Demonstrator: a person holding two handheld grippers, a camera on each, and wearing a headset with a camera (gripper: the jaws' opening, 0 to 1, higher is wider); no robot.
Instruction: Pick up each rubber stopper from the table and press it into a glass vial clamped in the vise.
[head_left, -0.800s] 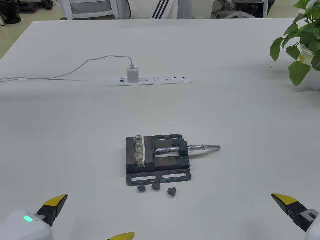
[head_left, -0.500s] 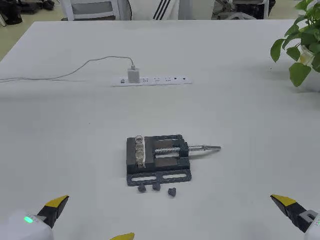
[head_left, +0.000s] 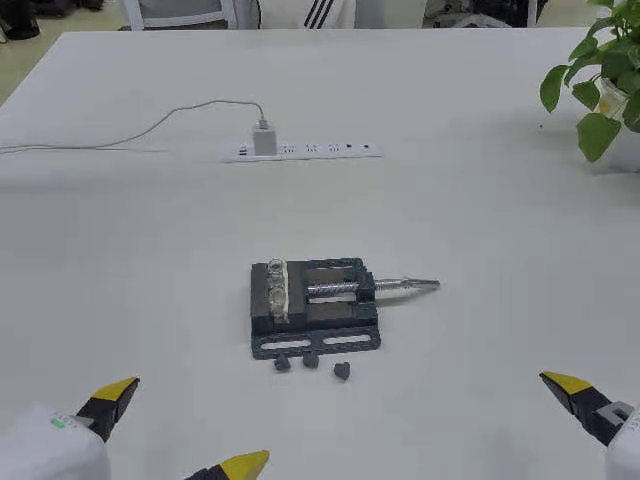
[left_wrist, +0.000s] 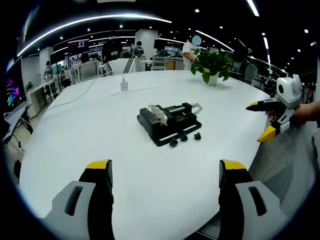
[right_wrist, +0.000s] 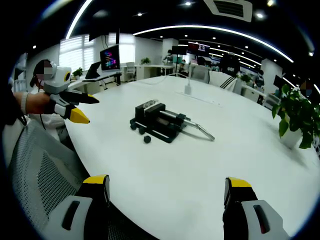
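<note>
We are holding left gripper and right gripper: jaws wide apart, empty. Three rubber stoppers lying on table, just before vise, well ahead of both grippers.

Black vise and dark grey stoppers on white table; fingers tipped yellow

Vials blurred, count unclear
</note>
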